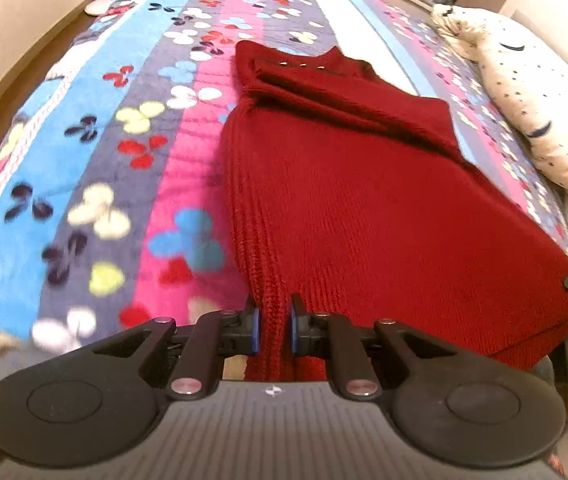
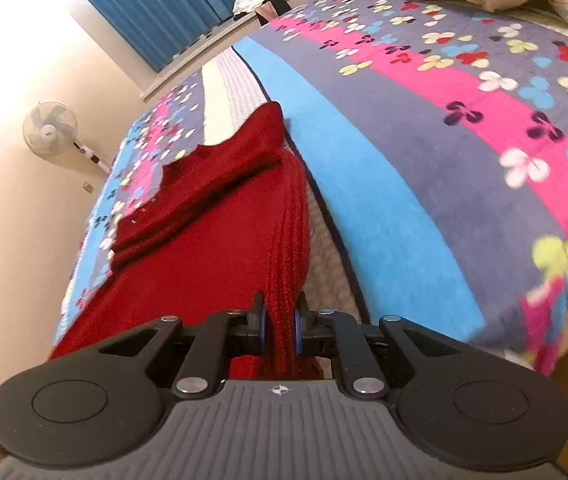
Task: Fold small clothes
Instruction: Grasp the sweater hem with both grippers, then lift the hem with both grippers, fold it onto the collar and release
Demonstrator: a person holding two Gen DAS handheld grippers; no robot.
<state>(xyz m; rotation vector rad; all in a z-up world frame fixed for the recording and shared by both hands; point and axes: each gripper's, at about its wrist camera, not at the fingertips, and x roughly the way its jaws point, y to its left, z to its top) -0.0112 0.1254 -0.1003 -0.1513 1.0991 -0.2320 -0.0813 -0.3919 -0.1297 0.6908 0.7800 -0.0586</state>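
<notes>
Red sweater clamped at both hem corners, sleeves already folded across.

From the left wrist, the left gripper (image 1: 275,326) is seen with jaws clamped on the sweater (image 1: 364,200), which is spread on the bed (image 1: 83,160). From the right wrist, the right gripper (image 2: 281,322) is clamped likewise on the sweater's ribbed edge (image 2: 284,240); thick knit could slip out, or the folded sleeves could be dragged loose.

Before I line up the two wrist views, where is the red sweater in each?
Left wrist: red sweater fills centre and right, hem pinched in the left claw.
Right wrist: it runs from bottom centre up left, hem pinched in the right claw.
Shared landmark: the flowered blanket.
</notes>
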